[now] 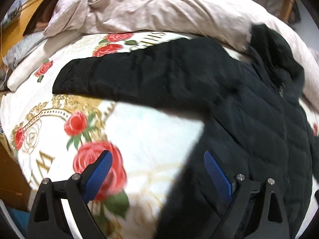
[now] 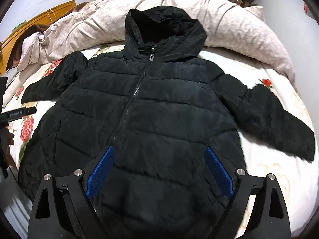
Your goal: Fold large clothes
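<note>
A black hooded puffer jacket (image 2: pixel 151 107) lies flat, front up and zipped, on a bed, with both sleeves spread out. Its hood (image 2: pixel 163 27) rests against a rolled duvet. My right gripper (image 2: pixel 159 155) is open and empty, hovering over the jacket's lower front. My left gripper (image 1: pixel 157 159) is open and empty, above the bedsheet at the jacket's left hem, below the left sleeve (image 1: pixel 123 75). The left gripper also shows at the left edge of the right wrist view (image 2: pixel 18 114).
The bedsheet (image 1: pixel 139 131) is white with red roses and gold print. A pale pink duvet (image 2: pixel 229 23) is bunched along the far side. A wooden headboard (image 2: pixel 30 25) stands at the far left. The bed's edge runs along the lower left (image 1: pixel 12 159).
</note>
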A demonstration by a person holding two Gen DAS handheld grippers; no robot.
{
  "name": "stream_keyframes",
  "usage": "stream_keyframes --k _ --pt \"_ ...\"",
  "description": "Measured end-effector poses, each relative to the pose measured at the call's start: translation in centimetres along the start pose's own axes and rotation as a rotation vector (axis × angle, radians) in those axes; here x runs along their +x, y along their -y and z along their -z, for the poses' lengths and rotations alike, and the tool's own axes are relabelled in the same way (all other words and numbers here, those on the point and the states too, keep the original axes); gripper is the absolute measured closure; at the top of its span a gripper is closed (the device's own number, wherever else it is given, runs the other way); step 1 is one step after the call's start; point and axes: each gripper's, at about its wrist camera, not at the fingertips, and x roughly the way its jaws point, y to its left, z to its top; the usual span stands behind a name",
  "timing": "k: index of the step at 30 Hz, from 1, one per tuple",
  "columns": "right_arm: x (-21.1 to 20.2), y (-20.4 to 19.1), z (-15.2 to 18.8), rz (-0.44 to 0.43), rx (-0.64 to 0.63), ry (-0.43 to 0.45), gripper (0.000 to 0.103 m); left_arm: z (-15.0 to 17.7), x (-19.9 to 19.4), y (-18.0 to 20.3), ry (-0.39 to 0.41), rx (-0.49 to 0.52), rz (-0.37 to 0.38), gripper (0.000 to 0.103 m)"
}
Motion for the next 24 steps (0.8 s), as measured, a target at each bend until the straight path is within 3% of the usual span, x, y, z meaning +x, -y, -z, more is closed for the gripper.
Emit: stream_keyframes --k 9,16,19,21,24 --pt "5.1 -1.1 -1.5 -0.067 -0.024 -0.086 0.012 -4.8 6.4 -6.1 -0.023 -0.172 -0.019 0.011" --pt "7.4 -0.6 -1.6 -0.037 0.006 -0.135 0.012 -6.8 10.0 -10.4 0.011 -0.322 -0.004 0.013" --pt "7.9 -0.2 -1.6 -0.022 0.019 -0.145 0.012 -7.6 10.6 -10.9 0.045 -0.326 -0.01 0.013" --pt "8.1 0.1 -1.5 -0.013 0.032 -0.155 0.012 -8.1 11.0 -10.8 0.065 -0.308 -0.032 0.019" --pt "8.1 0.6 -1.5 0.001 0.041 -0.157 0.012 -8.8 10.9 -10.3 0.078 -0.272 -0.058 0.042"
